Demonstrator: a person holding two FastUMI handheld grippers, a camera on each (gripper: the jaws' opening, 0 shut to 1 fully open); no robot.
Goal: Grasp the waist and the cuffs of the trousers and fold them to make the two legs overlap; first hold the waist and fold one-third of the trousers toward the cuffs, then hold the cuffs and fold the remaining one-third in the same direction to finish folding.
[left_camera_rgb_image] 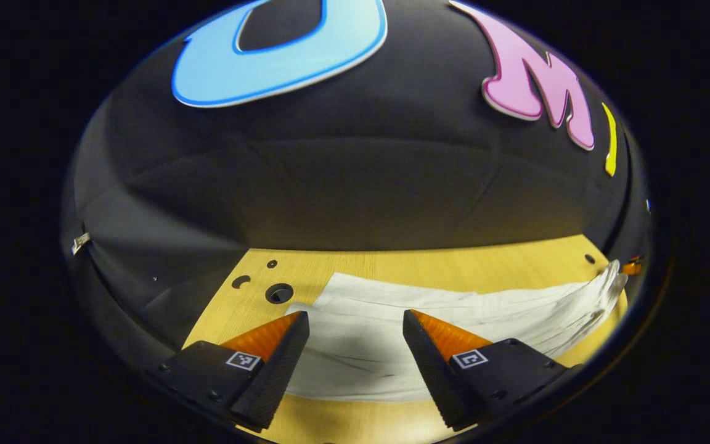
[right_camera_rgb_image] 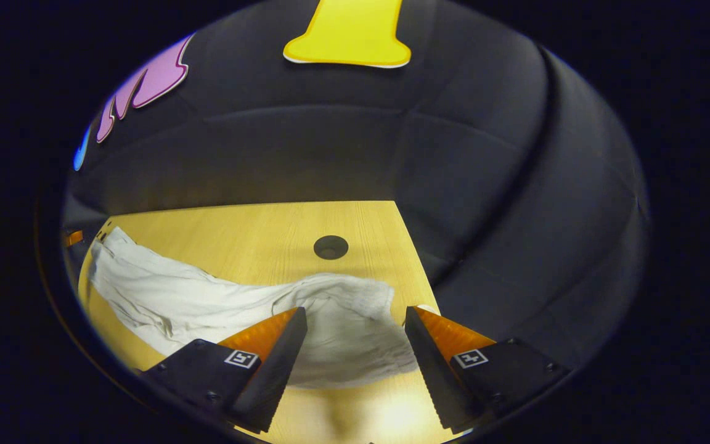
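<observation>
White trousers (left_camera_rgb_image: 392, 320) lie stretched out on the wooden table (left_camera_rgb_image: 429, 265). In the left gripper view my left gripper (left_camera_rgb_image: 355, 327) hangs open just above the near end of the cloth, fingers spread wide over it. In the right gripper view the same trousers (right_camera_rgb_image: 219, 302) run from the far left to a wrinkled, bunched end (right_camera_rgb_image: 342, 320) right under my right gripper (right_camera_rgb_image: 355, 324). That gripper is open too, nothing pinched between its fingers. Which end is waist and which is cuffs cannot be told.
Round holes (left_camera_rgb_image: 279, 293) pierce the table near the left end, and another hole (right_camera_rgb_image: 331, 247) lies beyond the cloth in the right gripper view. The booth's black cloth wall rises close behind the table. The table's right edge (right_camera_rgb_image: 413, 259) drops off near my right gripper.
</observation>
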